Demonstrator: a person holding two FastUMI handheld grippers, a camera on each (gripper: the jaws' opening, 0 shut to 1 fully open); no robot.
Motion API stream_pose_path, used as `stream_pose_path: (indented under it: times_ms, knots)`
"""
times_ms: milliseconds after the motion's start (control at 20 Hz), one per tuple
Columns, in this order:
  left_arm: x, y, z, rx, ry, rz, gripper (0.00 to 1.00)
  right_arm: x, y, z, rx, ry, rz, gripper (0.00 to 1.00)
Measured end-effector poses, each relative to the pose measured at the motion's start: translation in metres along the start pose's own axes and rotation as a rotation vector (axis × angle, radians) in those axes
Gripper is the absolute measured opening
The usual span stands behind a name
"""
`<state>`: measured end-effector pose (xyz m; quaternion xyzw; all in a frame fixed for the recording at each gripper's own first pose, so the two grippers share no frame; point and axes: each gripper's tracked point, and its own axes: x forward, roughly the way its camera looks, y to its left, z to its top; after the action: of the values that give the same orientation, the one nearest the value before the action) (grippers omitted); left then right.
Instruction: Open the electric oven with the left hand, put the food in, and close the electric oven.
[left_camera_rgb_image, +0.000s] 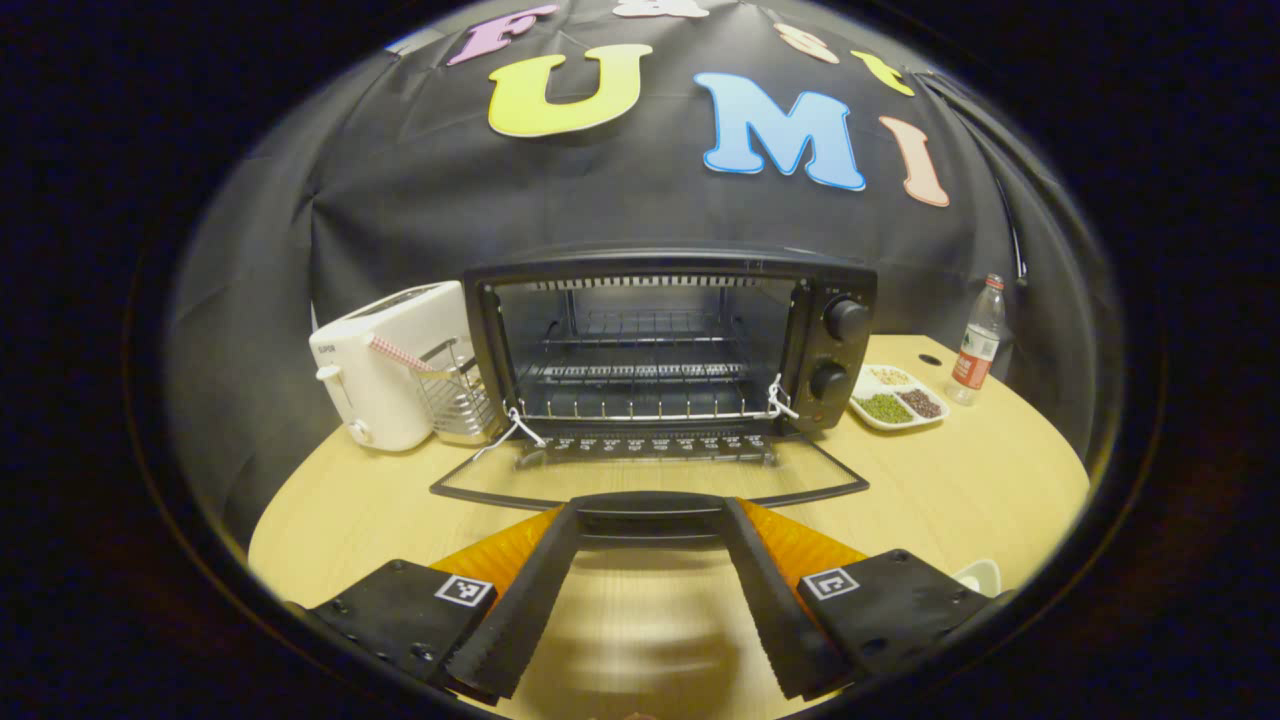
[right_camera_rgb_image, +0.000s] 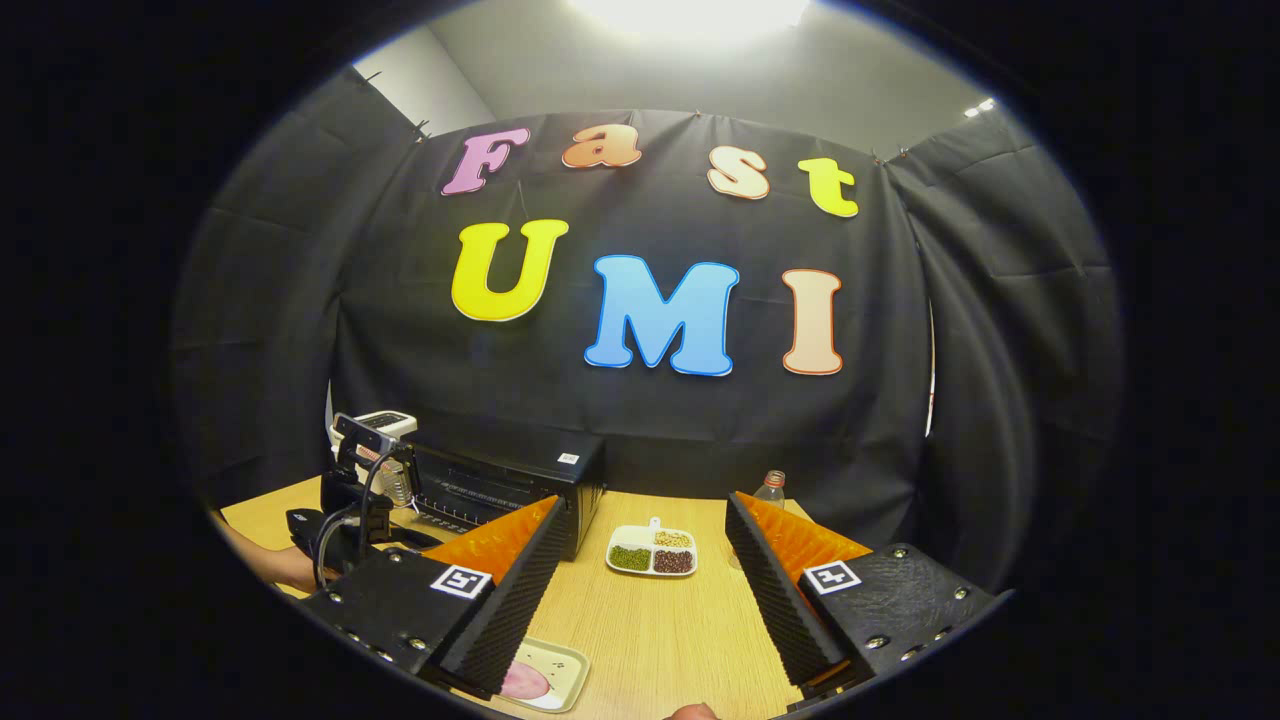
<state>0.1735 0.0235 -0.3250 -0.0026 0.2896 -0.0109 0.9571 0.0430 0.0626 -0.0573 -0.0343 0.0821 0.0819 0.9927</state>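
Observation:
The black electric oven (left_camera_rgb_image: 660, 340) stands at the back of the wooden table with its glass door (left_camera_rgb_image: 650, 475) folded down flat. The wire rack inside is bare. My left gripper (left_camera_rgb_image: 650, 512) is open, and the door's handle (left_camera_rgb_image: 648, 520) lies across between its fingertips. In the right gripper view, my right gripper (right_camera_rgb_image: 640, 520) hangs open above the table with nothing in it. A small cream tray with a pink slice of food (right_camera_rgb_image: 540, 675) lies just under its left finger. The oven (right_camera_rgb_image: 510, 490) and the left gripper with the hand holding it (right_camera_rgb_image: 360, 500) show at the left.
A white toaster (left_camera_rgb_image: 385, 375) and a wire holder (left_camera_rgb_image: 455, 390) stand left of the oven. A divided dish of beans (left_camera_rgb_image: 897, 398) and a bottle (left_camera_rgb_image: 978, 345) stand to its right. A white dish rim (left_camera_rgb_image: 980, 575) shows at the table's near right.

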Motion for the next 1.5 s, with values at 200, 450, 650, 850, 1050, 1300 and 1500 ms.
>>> stream_pose_path:
  times_ms: [200, 450, 650, 850, 1050, 1300, 1500]
  knots:
    - [-0.003, -0.001, -0.005, -0.007, 0.025, 0.005, 1.00, -0.004, 0.001, -0.001, 0.051, 0.019, 0.021, 0.98]
    - [-0.050, -0.003, 0.035, -0.021, -0.075, -0.001, 0.97, 0.001, -0.001, -0.012, 0.098, 0.057, 0.049, 0.98]
    - [-0.101, -0.001, 0.085, -0.031, -0.189, 0.001, 1.00, 0.007, 0.006, -0.037, 0.184, 0.147, 0.104, 0.98]
    - [-0.156, 0.012, 0.120, -0.039, -0.291, 0.032, 1.00, 0.010, 0.022, -0.069, 0.294, 0.282, 0.174, 0.98]
    - [-0.207, 0.028, 0.137, -0.047, -0.359, 0.059, 0.96, 0.013, 0.031, -0.102, 0.335, 0.422, 0.216, 0.99]
    - [-0.254, 0.044, 0.141, -0.049, -0.405, 0.117, 1.00, 0.006, 0.047, -0.143, 0.386, 0.614, 0.298, 0.99]
    - [-0.275, 0.052, 0.133, -0.056, -0.411, 0.146, 0.96, -0.002, 0.062, -0.180, 0.400, 0.794, 0.381, 0.98]
